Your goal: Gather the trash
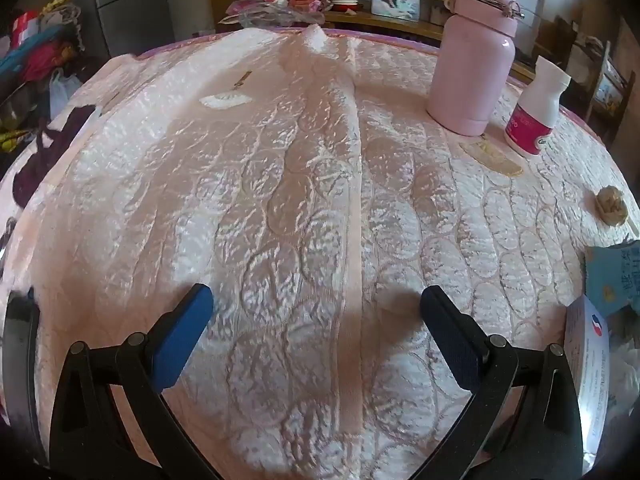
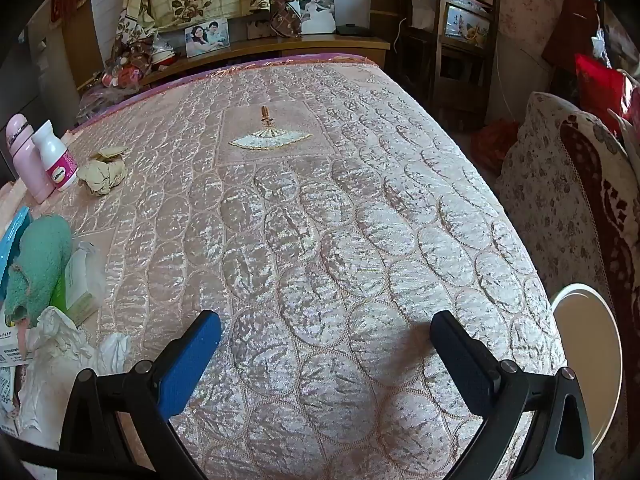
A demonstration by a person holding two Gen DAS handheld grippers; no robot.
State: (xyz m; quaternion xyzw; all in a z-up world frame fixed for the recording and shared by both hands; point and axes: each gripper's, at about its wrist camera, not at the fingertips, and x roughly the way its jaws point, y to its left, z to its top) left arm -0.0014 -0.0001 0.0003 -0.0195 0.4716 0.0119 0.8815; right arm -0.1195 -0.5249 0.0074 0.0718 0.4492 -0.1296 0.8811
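Still nothing is collected: both claws hang wide open and empty above a quilted bed, so by the look of it the job has barely begun.

In the left wrist view, the left claw (image 1: pixel 316 316) spreads its blue-padded fingers over the bedspread (image 1: pixel 280 200), a shiny pink satin stitched in overlapping ovals, with no object between them. Farther back and to the right stand a smooth pink flask (image 1: pixel 472 68) with a domed cap and metal ring, and just beside it a white pill bottle (image 1: pixel 534 116) with a magenta label. Near the right edge lies a crumpled beige paper ball (image 1: pixel 610 205), well apart from the claw.

In the right wrist view, a pile at the left edge holds a fuzzy green cloth (image 2: pixel 38 264), a small pale box (image 2: pixel 82 284) and wrinkled white tissue (image 2: pixel 60 332), which looks like trash too. Behind it the same beige ball (image 2: pixel 103 175) sits just beside the bottle. The right claw (image 2: pixel 326 344) gapes equally wide over bare satin, gripping nothing. At the far right, off the bed's edge, a round white-rimmed bin (image 2: pixel 592 360) waits, probably the destination for every scrap; its inside is not visible.
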